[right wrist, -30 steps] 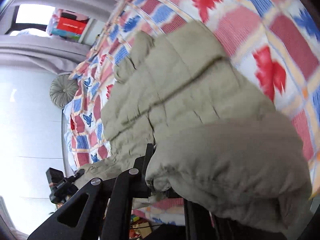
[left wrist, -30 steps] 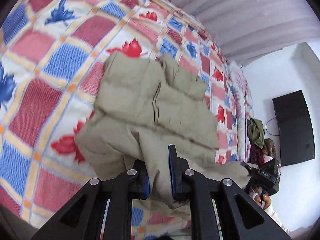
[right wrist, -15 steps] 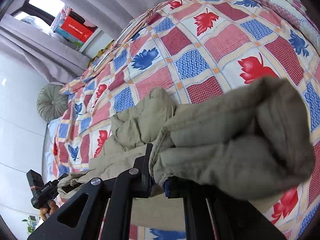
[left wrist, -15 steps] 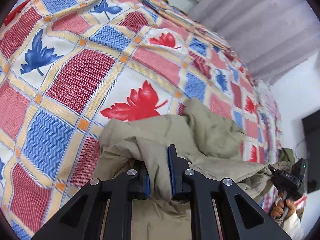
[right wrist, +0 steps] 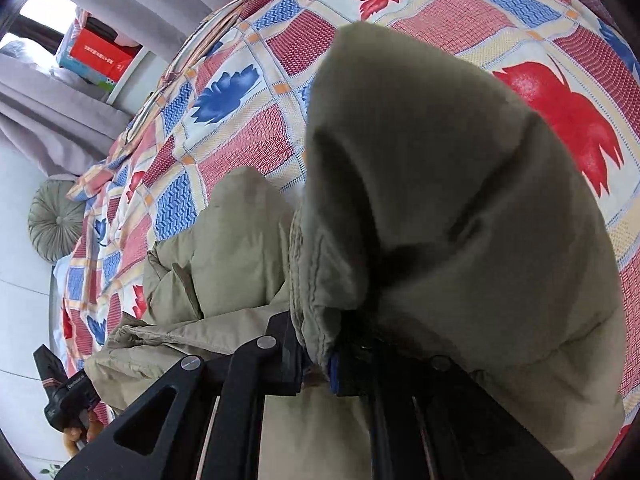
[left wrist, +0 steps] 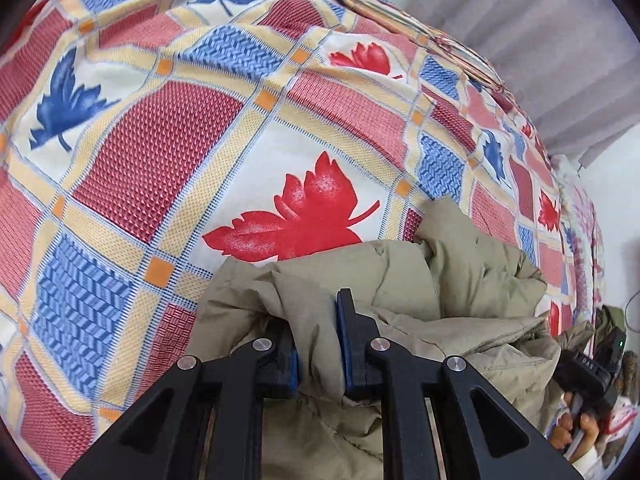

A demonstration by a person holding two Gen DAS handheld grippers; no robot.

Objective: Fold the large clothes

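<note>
You have the khaki padded jacket (left wrist: 472, 280) pinched at two spots along one edge, one in each hand, so the edge travels as a straight line over the patchwork bedspread (left wrist: 168, 152) and does not sag in the middle. Your left gripper (left wrist: 318, 344) is clamped on a bunched fold of the fabric: cloth fills the gap between the blue pads and spills out above and below them. Its jaws have just eased open a little, though the fold is pressed between them. Your right gripper (right wrist: 316, 360) is also closed on the jacket's stitched hem, and a big puffed lobe of the garment (right wrist: 440, 208) drapes over its far finger (that finger is mostly buried, so only the near pad is plain). Its jaws have loosened slightly too, with the hem between them.

The jacket lies heaped on the bed near its front edge, just below the red leaf print (left wrist: 296, 216), with the bulk of it slumped between your two hands. Both tools point steeply down, which suggests you are laying the carried edge onto the rest of the coat to finish a fold.
</note>
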